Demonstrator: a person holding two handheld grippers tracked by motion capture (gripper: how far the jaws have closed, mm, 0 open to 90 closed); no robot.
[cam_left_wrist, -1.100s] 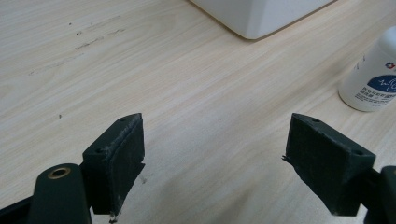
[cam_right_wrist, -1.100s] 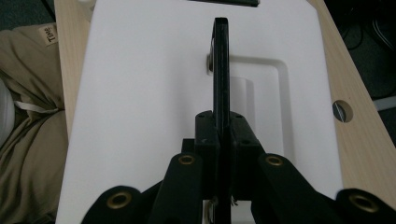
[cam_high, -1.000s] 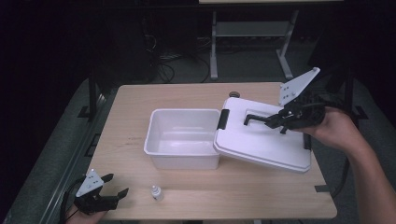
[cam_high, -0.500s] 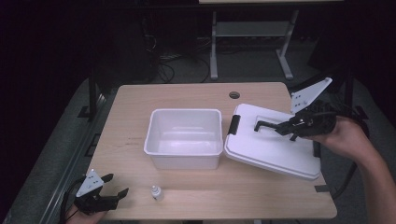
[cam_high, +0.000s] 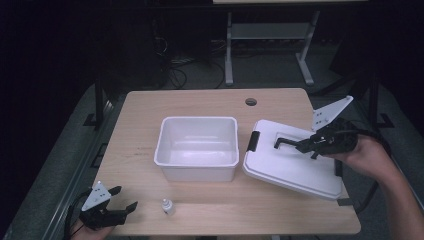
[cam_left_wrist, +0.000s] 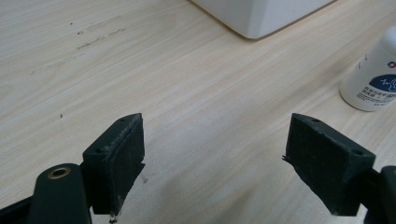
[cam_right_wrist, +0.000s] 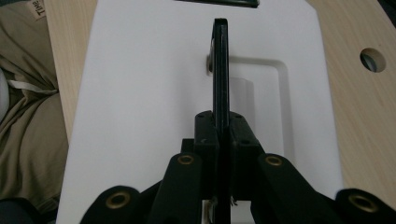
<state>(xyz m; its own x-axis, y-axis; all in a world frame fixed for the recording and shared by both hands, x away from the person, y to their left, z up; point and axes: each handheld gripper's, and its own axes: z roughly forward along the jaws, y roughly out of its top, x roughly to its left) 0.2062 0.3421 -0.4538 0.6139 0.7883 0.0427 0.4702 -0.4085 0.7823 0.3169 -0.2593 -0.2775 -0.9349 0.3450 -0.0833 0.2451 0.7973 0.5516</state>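
A white box lid with a black carry handle lies at the table's right, just beside an open white tub. My right gripper is shut on that raised handle; in the right gripper view the handle stands on edge, pinched between both pads over the lid. At the table's front left corner my left gripper rests open, its jaws wide apart with bare wood between them. A small white dropper bottle stands a little to its right, and in the left gripper view the bottle sits beyond the right jaw.
The wooden table has a round cable hole near its back edge. The tub corner lies ahead of the left gripper. Dark floor, cables and a metal stand lie behind the table. A black latch is on the lid's left end.
My right gripper has carried the lid off the tub's edge, rightward and down, to the table's right side. The left gripper and the bottle have stayed put.
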